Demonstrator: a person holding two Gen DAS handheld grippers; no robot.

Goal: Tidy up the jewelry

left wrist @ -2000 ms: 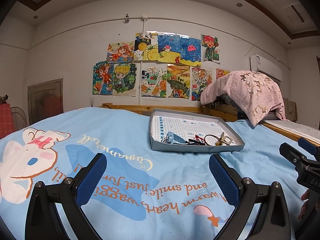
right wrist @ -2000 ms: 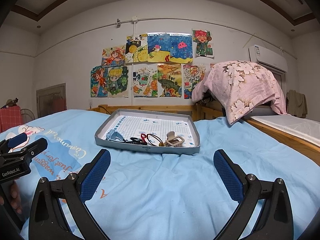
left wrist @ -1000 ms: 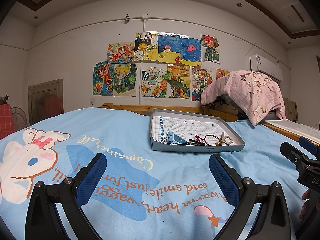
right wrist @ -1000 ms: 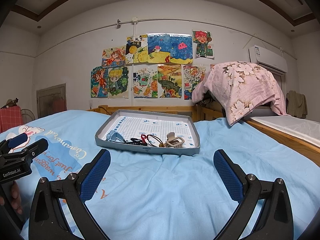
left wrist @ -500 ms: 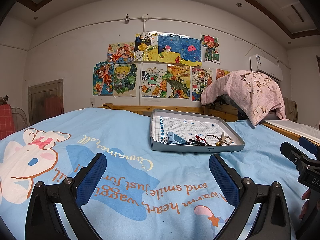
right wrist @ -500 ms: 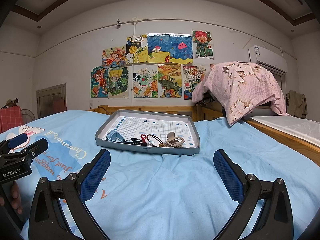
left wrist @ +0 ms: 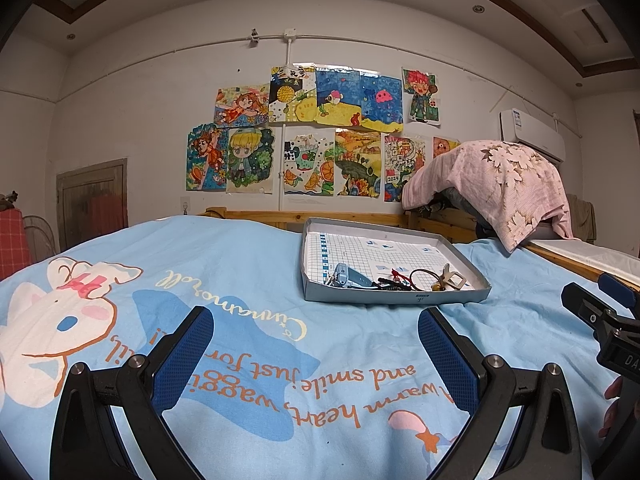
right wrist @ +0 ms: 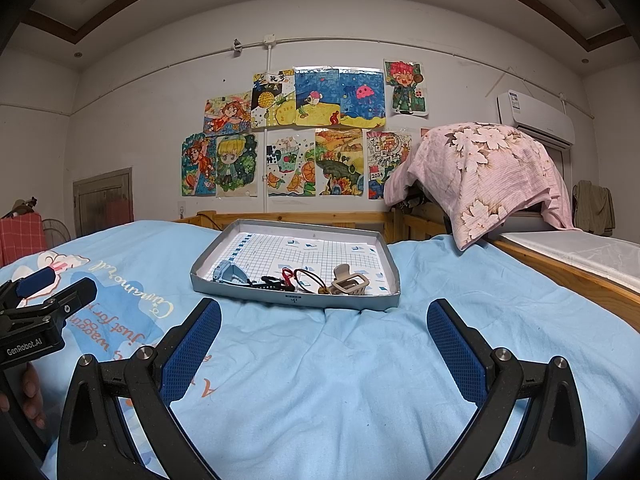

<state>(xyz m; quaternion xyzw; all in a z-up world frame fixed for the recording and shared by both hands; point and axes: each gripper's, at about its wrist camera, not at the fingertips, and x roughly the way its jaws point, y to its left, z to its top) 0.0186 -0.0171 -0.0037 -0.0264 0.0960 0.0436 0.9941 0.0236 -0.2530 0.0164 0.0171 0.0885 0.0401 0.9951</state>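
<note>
Nothing has shifted: your left claw (left wrist: 316, 344) and right claw (right wrist: 324, 336) stay wide, empty, short of the tray (right wrist: 298, 300); clips bunched along its near wall, seemingly unsorted.

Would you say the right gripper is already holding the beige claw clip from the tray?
No, the right gripper hangs open over the blue bedsheet, while the beige claw clip lies in the tray.

You are holding the left gripper (left wrist: 316, 344) wide apart over the blue bedsheet (left wrist: 248, 264), facing the jewelry tray (left wrist: 394, 298).
</note>
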